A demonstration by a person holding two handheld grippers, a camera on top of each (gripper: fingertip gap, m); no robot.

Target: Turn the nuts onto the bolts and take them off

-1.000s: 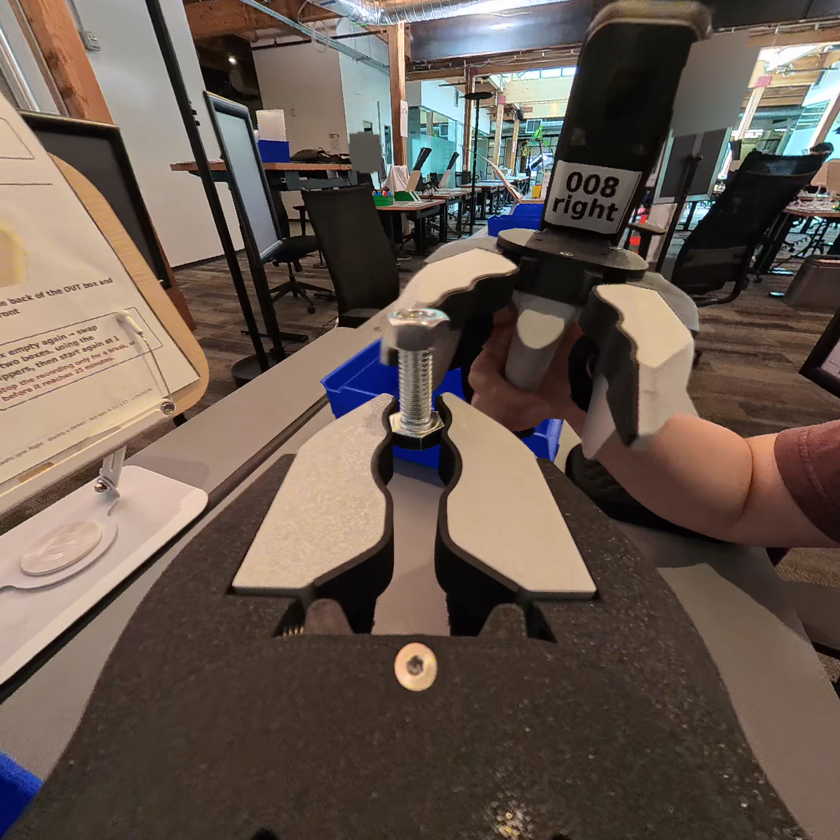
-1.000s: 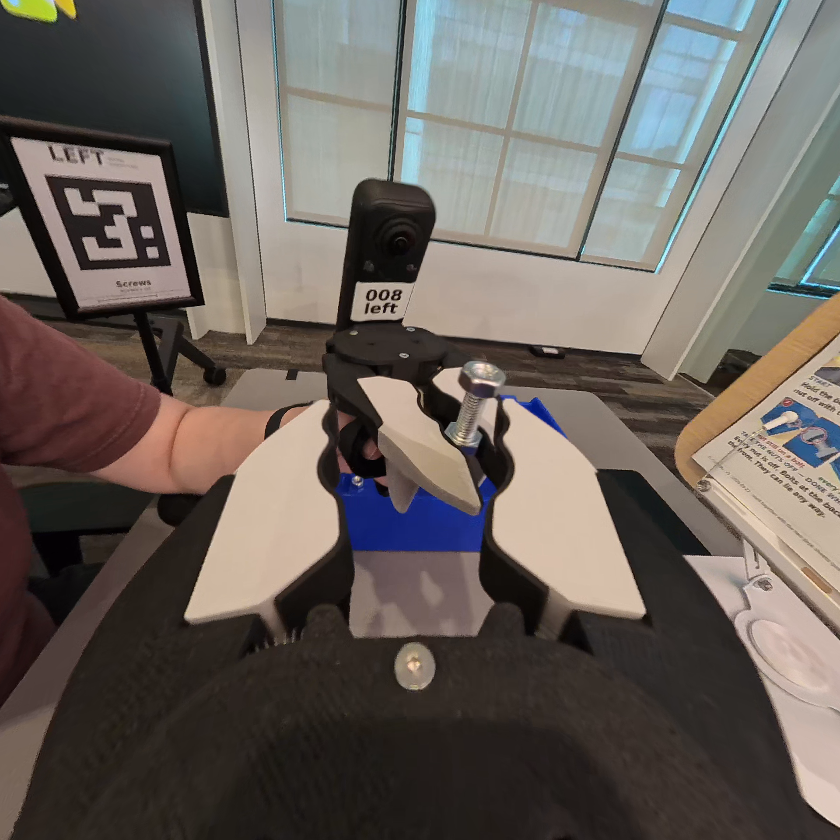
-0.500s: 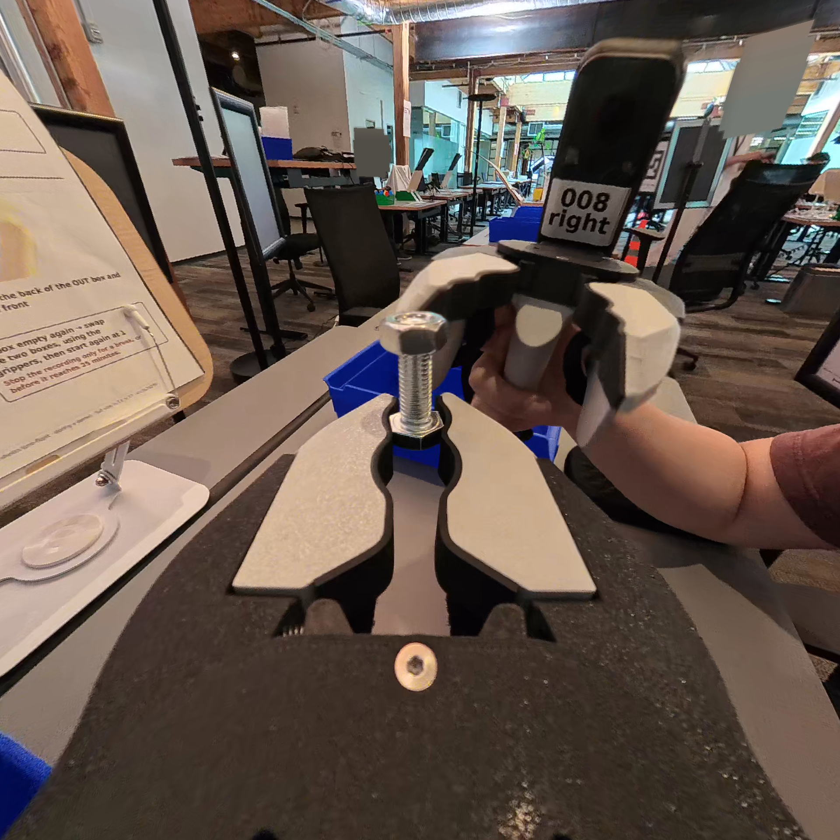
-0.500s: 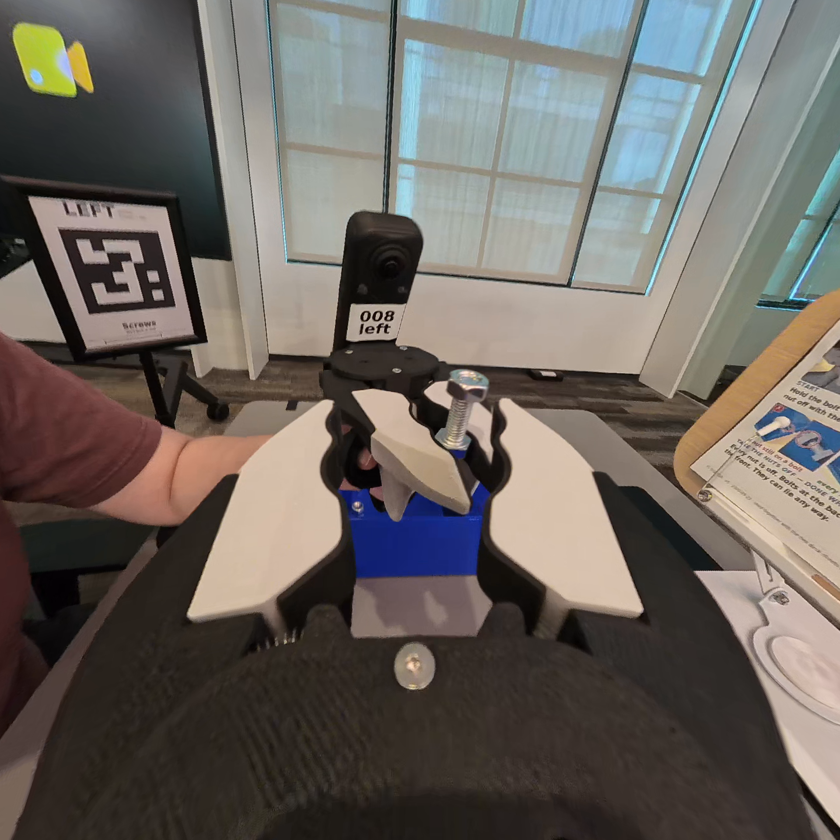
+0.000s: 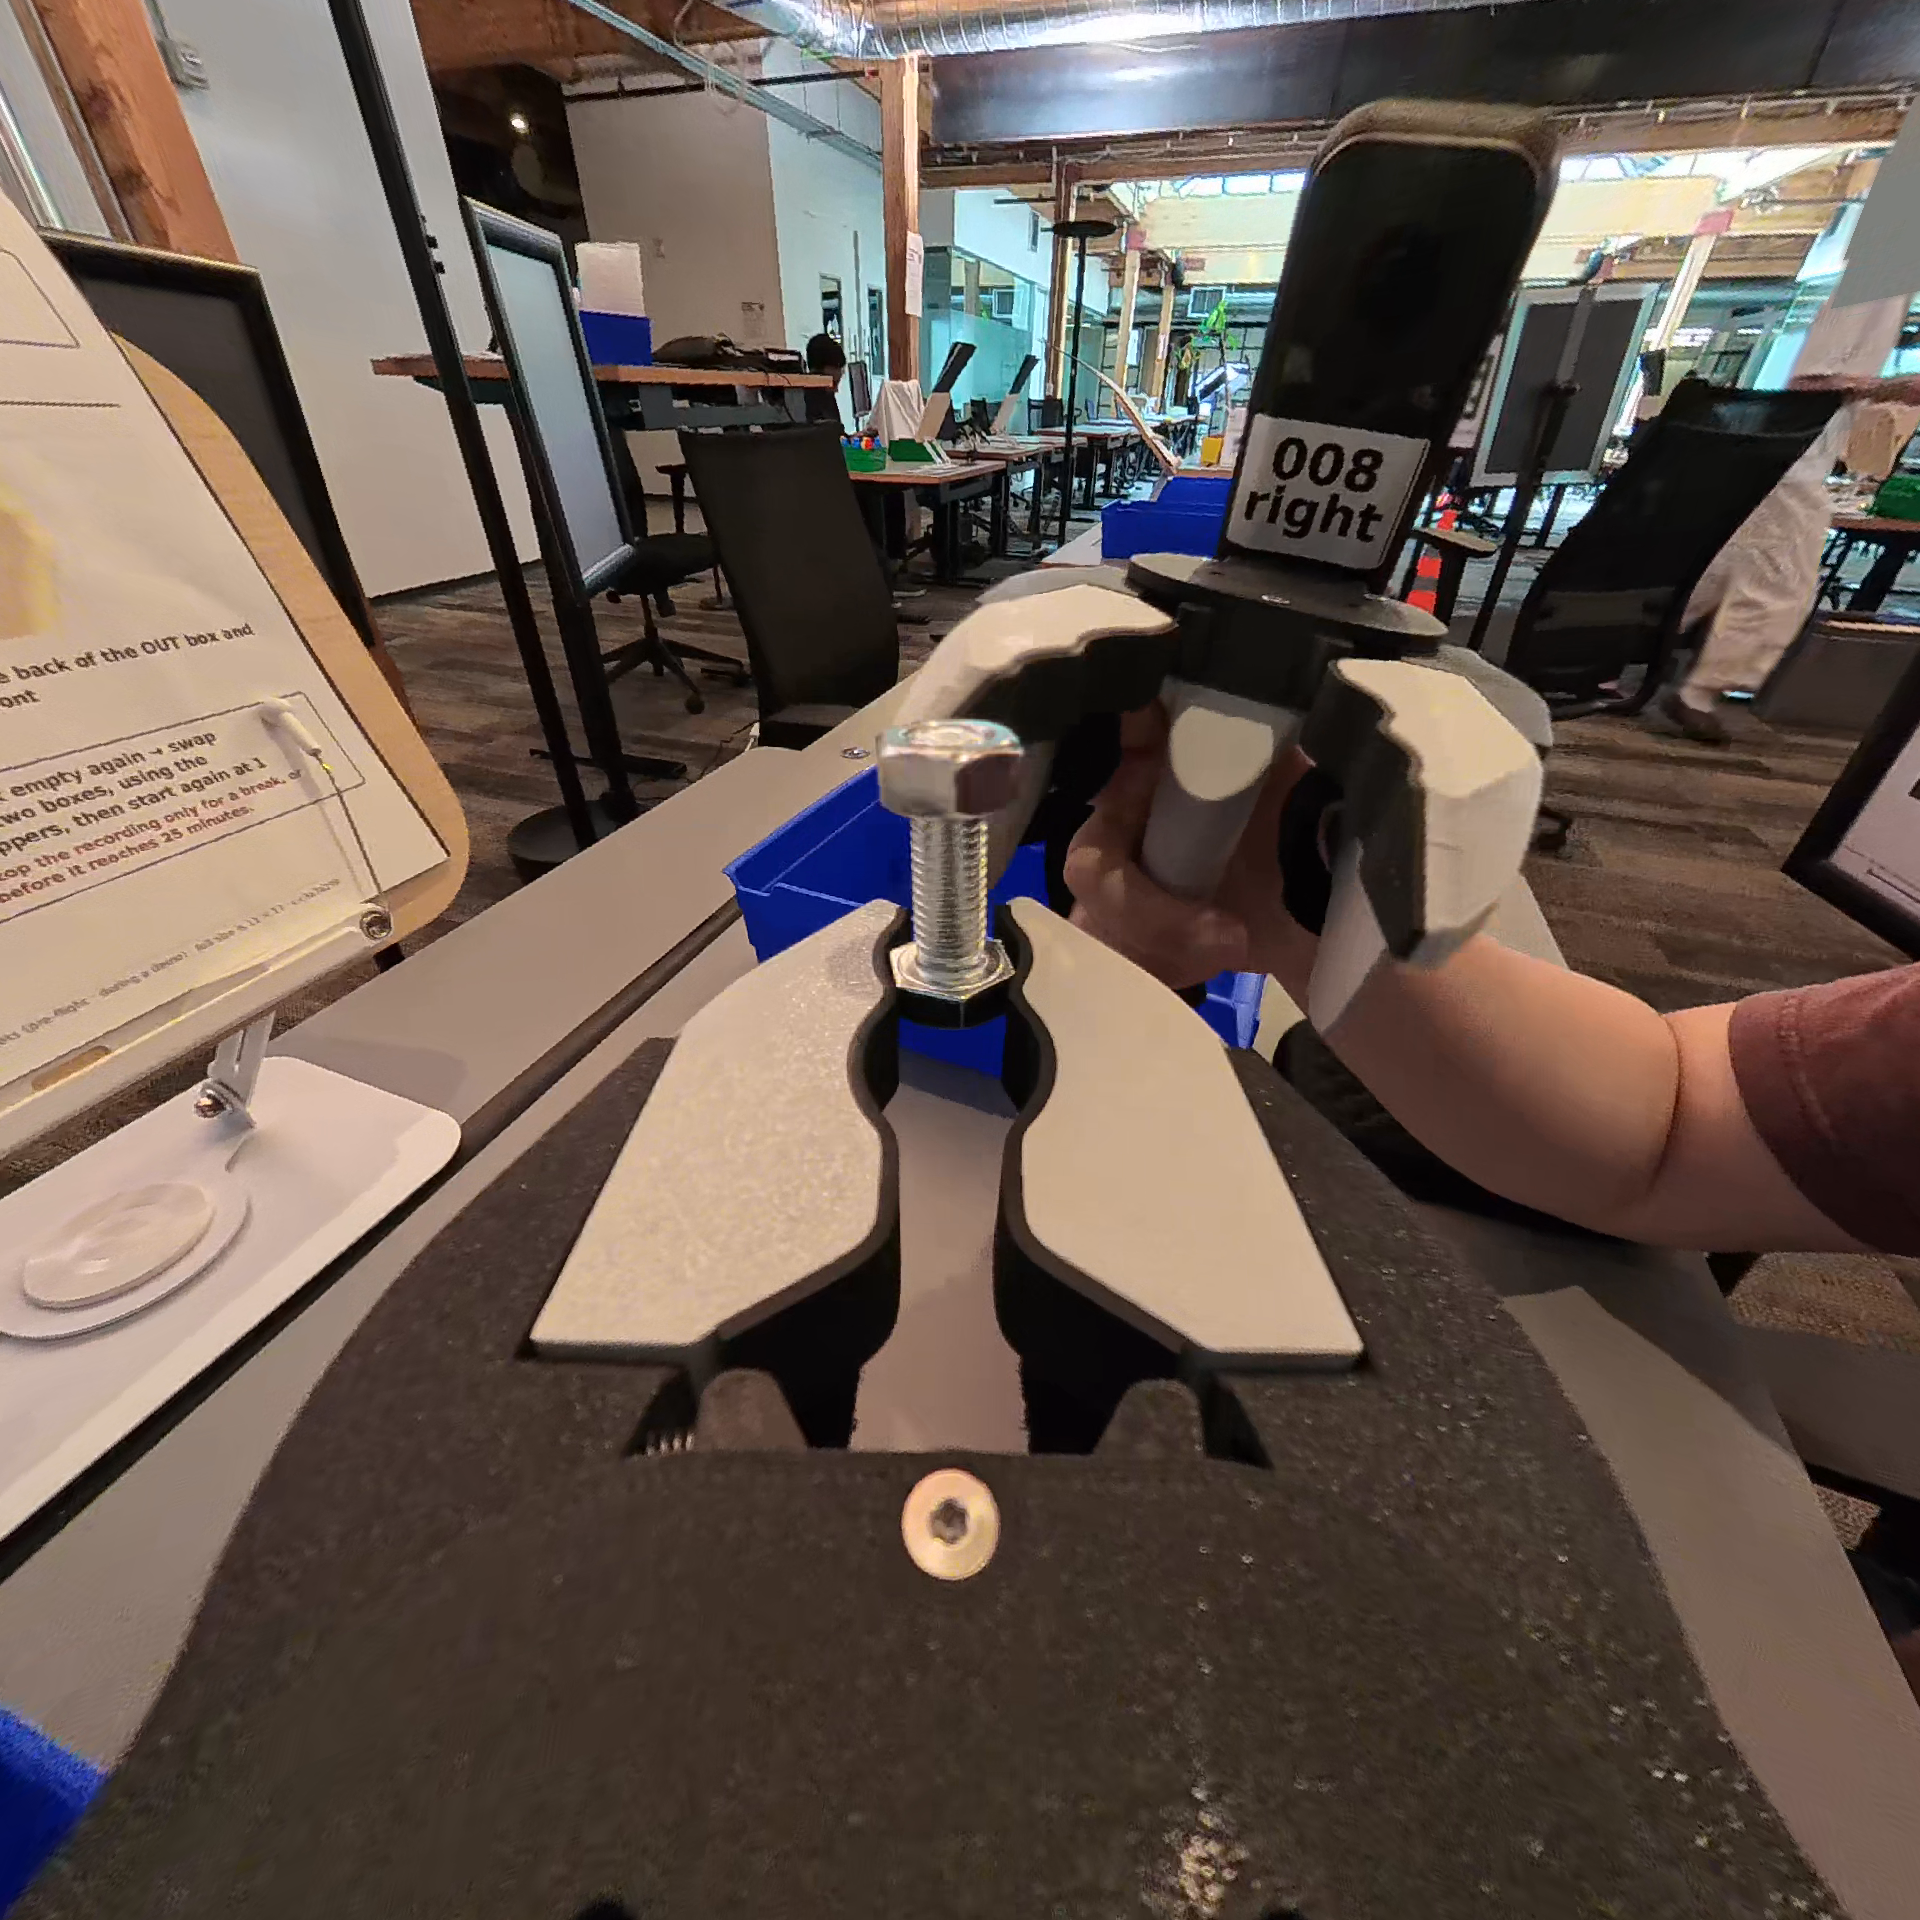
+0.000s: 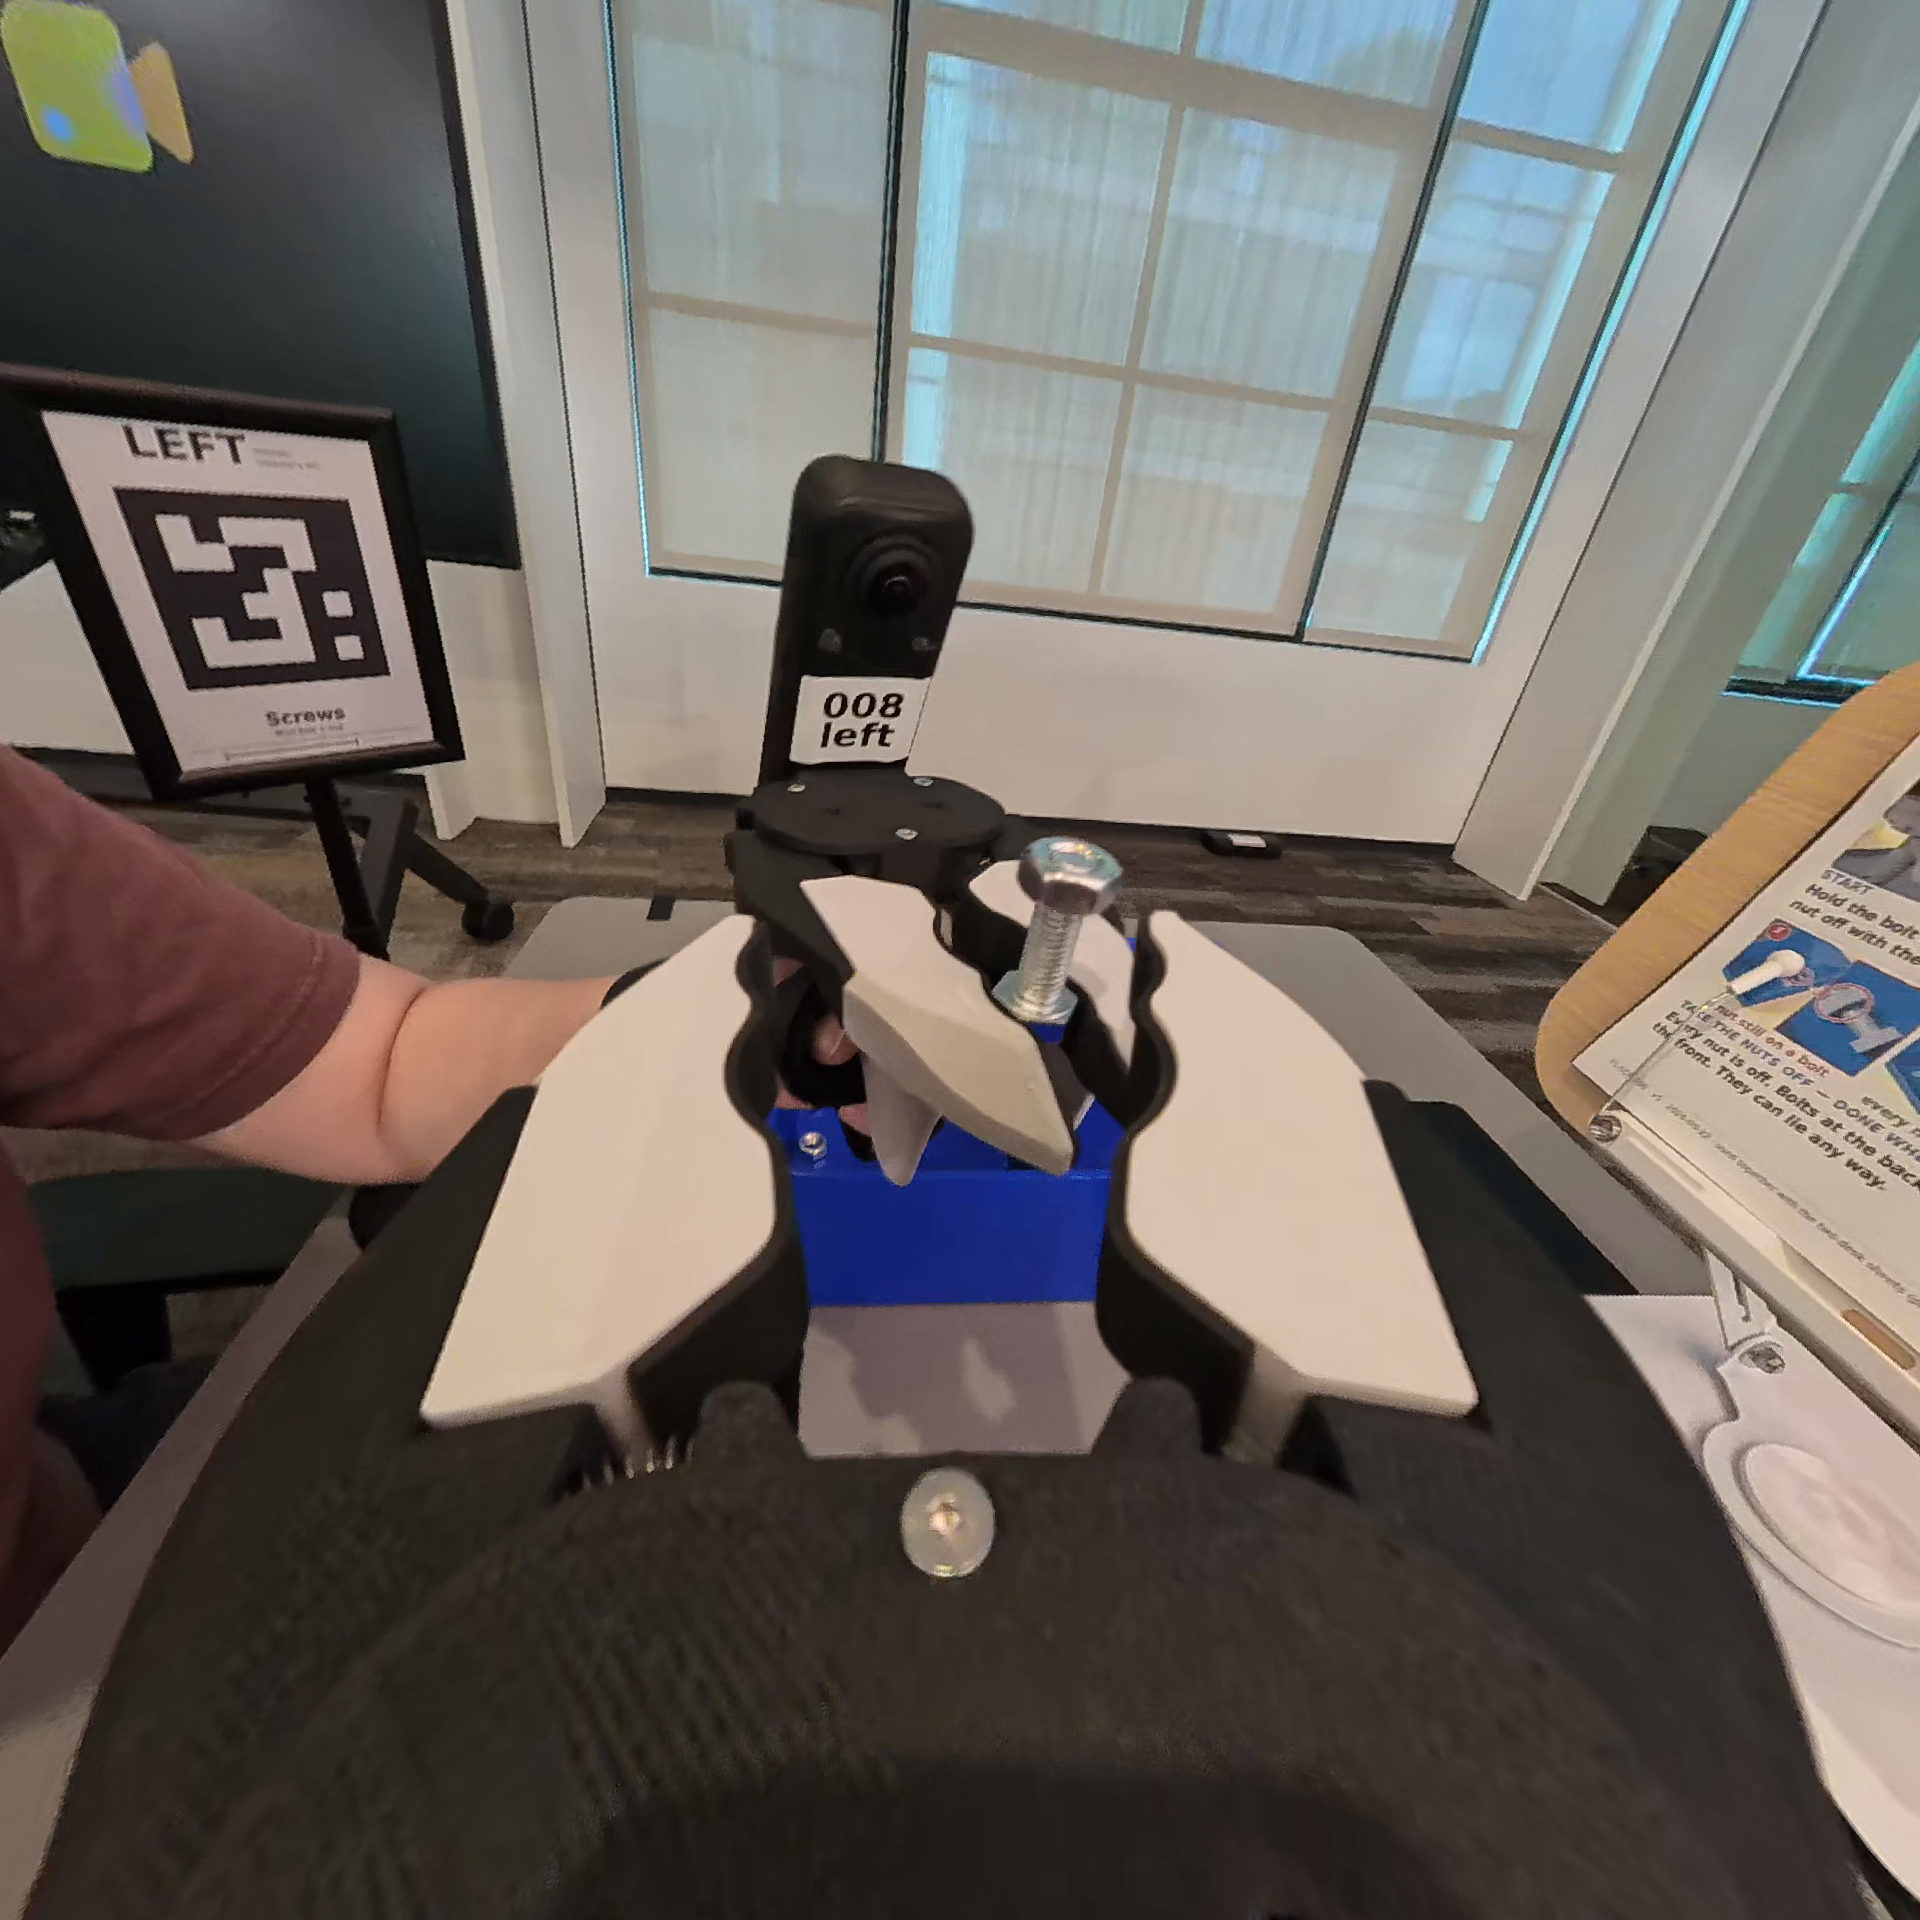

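My left gripper (image 5: 953,920) is shut on a steel nut (image 5: 951,977) threaded at the lower end of an upright bolt (image 5: 948,831), whose hex head is on top. My right gripper (image 5: 1195,831) faces it, open and empty. One of its fingers (image 5: 1039,665) is just behind the bolt head; whether they touch I cannot tell. In the right wrist view my right gripper (image 6: 945,935) is open wide around the left gripper (image 6: 1044,1075). The nut (image 6: 1034,1003) and bolt (image 6: 1060,925) sit between its spread fingers.
A blue bin (image 5: 821,883) stands on the grey table (image 5: 520,997) under both grippers and also shows in the right wrist view (image 6: 945,1236). An instruction board on a white stand (image 5: 156,727) is beside it. A framed marker sign (image 6: 239,592) and office chairs stand beyond.
The right gripper has dipped slightly and stays open by the bolt head. The left gripper keeps its hold on the nut.
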